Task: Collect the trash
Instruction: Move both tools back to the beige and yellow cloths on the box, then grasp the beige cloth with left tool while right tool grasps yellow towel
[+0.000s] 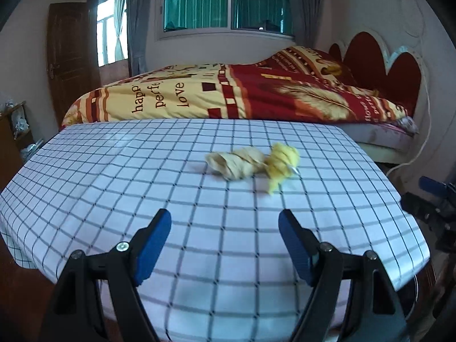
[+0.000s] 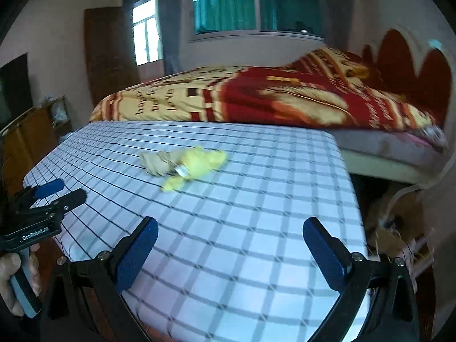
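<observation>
Trash, tan piece: crumpled wrapper lying on the checked cloth, centre of the left wrist view; loose, nothing touching it.
Trash, yellow piece: crumpled scrap touching the tan piece on its right, a small silvery bit at its edge; the two likely lie together as one pile for collection.
Table: covered in a white grid-pattern cloth, fills the middle of both views; bed behind it, upper frame.
Left gripper: lower centre, jaws spread wide, nothing between the pads, well short of the trash.
Right gripper: lower centre of its own view, jaws equally wide, empty, touching nothing.
Stance: both tools appear poised for an approach, judged from their aim at the pile.
</observation>
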Available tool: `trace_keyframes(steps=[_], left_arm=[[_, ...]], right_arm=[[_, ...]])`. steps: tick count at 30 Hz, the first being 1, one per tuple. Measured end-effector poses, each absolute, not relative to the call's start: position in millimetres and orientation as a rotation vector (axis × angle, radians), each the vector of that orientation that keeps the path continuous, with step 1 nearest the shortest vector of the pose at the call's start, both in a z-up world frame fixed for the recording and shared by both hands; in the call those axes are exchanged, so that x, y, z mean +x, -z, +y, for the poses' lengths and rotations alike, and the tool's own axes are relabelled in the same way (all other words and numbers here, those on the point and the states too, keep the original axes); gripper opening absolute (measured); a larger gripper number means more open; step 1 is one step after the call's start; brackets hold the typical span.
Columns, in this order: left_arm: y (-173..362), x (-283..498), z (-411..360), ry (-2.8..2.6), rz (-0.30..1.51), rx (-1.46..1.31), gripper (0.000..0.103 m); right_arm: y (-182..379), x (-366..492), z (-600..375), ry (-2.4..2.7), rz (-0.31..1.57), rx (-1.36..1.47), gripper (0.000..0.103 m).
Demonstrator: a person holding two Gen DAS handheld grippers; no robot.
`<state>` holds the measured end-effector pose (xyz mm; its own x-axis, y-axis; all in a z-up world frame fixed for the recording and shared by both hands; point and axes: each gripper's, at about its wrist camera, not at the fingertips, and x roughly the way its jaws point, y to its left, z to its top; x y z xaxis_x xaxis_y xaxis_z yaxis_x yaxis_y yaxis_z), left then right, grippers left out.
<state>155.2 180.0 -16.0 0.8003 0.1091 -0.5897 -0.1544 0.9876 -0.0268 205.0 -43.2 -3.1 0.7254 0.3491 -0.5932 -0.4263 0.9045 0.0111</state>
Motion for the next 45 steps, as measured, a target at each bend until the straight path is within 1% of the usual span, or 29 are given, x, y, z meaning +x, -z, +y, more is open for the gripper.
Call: trace_keyframes(steps=[1, 2, 8, 14, 20, 21, 23, 24, 25, 31, 33, 42, 43, 45], left_arm=[[17, 162, 186, -0.145, 0.630, -0.073, 0.079], [18, 170, 191, -0.145, 0.636, -0.072, 0.079], [31, 198, 209, -0.140, 0.667, -0.084, 0.079], [44, 225, 226, -0.150, 0.698, -0.107, 0.079], [55, 257, 233, -0.121, 0.741, -0.115, 0.079], [58, 262, 230, -0.112, 0.753, -0.109, 0.079], [63, 269, 227, -0.097, 0.765, -0.104, 0.079], [65, 272, 224, -0.092, 0.770, -0.099, 0.079], [67, 276, 221, -0.087, 0.777, -0.094, 0.079], [71, 304, 201, -0.037, 0.812, -0.039, 0.079], [76, 317, 195, -0.016, 0.848, -0.015, 0.079], [82, 348, 168, 0.022, 0.893, 0.064, 0.079], [82, 348, 165, 0.027, 0.894, 0.062, 0.078], [84, 350, 162, 0.031, 0.898, 0.049, 0.069]], right_arm=[[3, 212, -31, -0.444, 0.627, -0.145, 0.096], [3, 219, -18, -0.458, 0.629, -0.162, 0.095], [14, 256, 38, -0.506, 0.656, -0.233, 0.094], [37, 300, 69, -0.508, 0.706, -0.275, 0.093], [60, 347, 89, -0.504, 0.772, -0.298, 0.088], [64, 353, 93, -0.507, 0.785, -0.305, 0.085], [76, 364, 98, -0.520, 0.818, -0.326, 0.076], [80, 367, 98, -0.523, 0.830, -0.335, 0.061], [84, 372, 96, -0.530, 0.843, -0.336, 0.049], [86, 389, 59, -0.483, 0.838, -0.298, 0.049], [85, 392, 51, -0.477, 0.840, -0.294, 0.049], [86, 398, 37, -0.462, 0.845, -0.271, 0.049], [85, 399, 36, -0.458, 0.847, -0.269, 0.049], [85, 402, 35, -0.459, 0.854, -0.260, 0.049]])
